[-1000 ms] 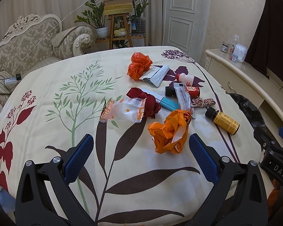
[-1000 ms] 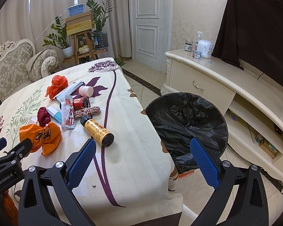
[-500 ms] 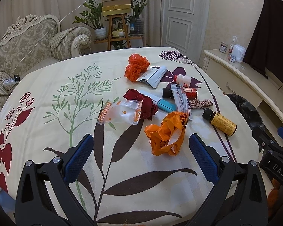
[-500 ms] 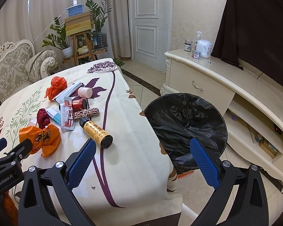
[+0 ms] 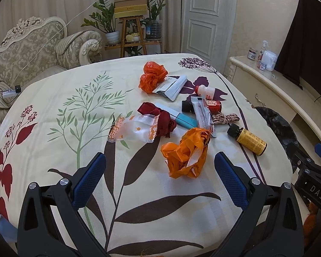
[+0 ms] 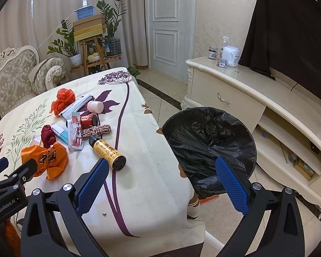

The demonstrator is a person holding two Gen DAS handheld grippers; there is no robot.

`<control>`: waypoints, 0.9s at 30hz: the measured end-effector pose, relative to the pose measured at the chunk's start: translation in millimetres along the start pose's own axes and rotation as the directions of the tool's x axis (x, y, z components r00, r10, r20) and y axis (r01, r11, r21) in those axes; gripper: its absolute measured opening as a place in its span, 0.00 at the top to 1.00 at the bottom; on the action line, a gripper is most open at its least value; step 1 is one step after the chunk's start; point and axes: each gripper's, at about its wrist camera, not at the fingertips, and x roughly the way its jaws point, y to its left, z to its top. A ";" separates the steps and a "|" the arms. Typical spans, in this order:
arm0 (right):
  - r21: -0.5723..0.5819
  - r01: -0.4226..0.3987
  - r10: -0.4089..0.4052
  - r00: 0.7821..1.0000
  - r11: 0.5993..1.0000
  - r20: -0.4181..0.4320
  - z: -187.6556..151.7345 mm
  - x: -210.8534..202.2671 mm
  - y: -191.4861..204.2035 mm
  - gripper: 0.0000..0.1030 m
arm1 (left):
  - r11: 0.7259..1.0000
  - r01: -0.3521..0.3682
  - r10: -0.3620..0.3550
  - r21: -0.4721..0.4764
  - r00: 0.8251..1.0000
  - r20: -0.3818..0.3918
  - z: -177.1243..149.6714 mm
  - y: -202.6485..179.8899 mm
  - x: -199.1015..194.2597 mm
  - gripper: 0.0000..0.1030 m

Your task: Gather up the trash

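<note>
Nearby, orange bag (image 5: 187, 152) before left gripper (image 5: 159, 178), both fingers wide, bin (image 6: 209, 143) beside table (image 6: 143, 150).

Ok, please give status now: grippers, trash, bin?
Left gripper open, empty. Right gripper open, empty. Trash on table, bin beside it. Nothing in the way.

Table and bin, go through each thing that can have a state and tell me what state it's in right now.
left gripper: open, empty.
right gripper: open, empty.
trash bin: open, black liner in, no trash visible inside.
yellow bottle: capped, lying on its side.
red jar: lying on its side.
white bottle: lying on its side.
orange bag: crumpled.
white door: closed.
</note>
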 end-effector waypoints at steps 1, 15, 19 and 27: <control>0.000 0.000 0.000 1.000 1.000 0.000 -0.1 0.1 -0.3 0.06 | 1.000 0.000 0.000 0.000 1.000 0.000 -0.1 0.0 0.0 0.04; -0.007 0.000 0.000 1.000 1.000 0.002 2.3 1.0 0.4 0.06 | 1.000 0.000 0.000 -0.016 1.000 -0.020 -2.4 9.7 6.0 0.04; -0.033 -0.013 0.013 1.000 0.999 -0.005 1.4 4.8 5.3 0.06 | 1.000 0.001 -0.001 -0.017 0.999 -0.034 -3.4 16.7 8.7 0.20; -0.053 -0.028 0.028 1.000 0.998 -0.005 1.0 5.1 16.1 0.07 | 0.999 0.036 -0.036 0.004 0.999 -0.025 -1.2 12.1 9.8 0.21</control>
